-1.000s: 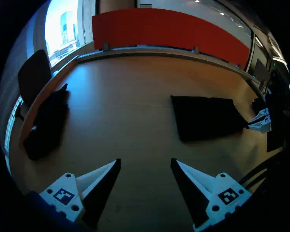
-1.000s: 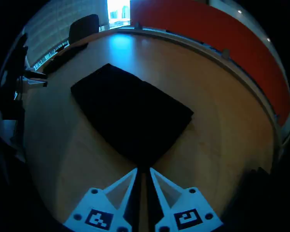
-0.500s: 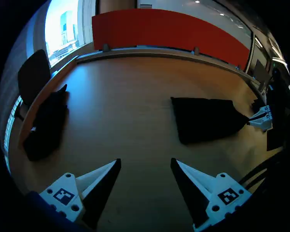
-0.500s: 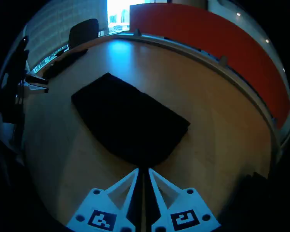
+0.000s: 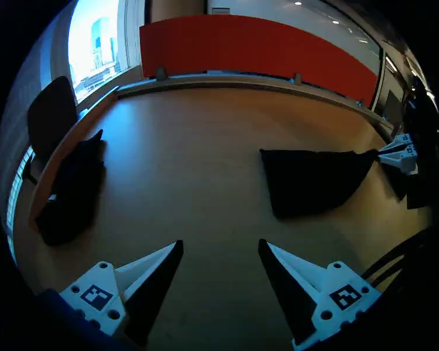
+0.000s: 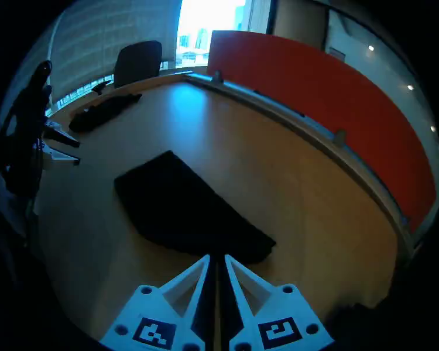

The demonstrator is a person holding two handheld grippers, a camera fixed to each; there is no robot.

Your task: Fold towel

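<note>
Wooden table [image 5: 190, 146] bears a dark towel [image 5: 313, 181]; red partition [image 5: 249, 47] behind.

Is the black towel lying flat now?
No. The right gripper holds one corner of the towel raised; the rest lies on the table.

Left gripper [image 5: 219, 243]: two white wedge-shaped fingers [image 5: 304, 281], black inner faces, square black-and-white marker and small dark round holes on each base, at 7 and 5 o'clock. Right gripper [image 6: 217, 257]: same white wedges, black inner faces, markers, at 6 o'clock.
</note>
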